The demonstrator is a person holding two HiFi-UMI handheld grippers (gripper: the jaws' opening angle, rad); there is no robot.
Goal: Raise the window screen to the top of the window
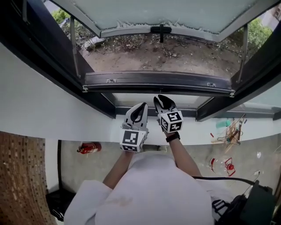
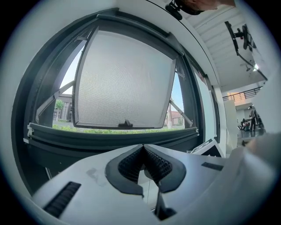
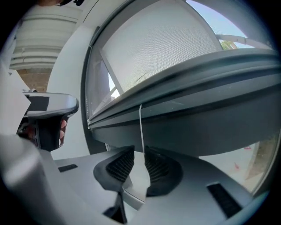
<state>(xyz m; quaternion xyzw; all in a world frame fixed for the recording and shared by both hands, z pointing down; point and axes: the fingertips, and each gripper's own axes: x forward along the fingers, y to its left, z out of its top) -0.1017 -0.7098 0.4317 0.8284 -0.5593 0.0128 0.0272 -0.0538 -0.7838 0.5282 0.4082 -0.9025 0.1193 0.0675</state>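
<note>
A thin white cord hangs from the dark grey window-screen rail at twelve o'clock, between the right gripper's parted jaws; left gripper closed, empty.

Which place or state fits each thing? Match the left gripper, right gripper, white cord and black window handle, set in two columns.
1 left gripper
2 right gripper
3 white cord
4 black window handle

a hangs between open jaws
b jaws apart
c on the swung-out window panel, at its lower edge
d jaws together, nothing between

Pairs: 1-d, 2-b, 3-a, 4-c
</note>
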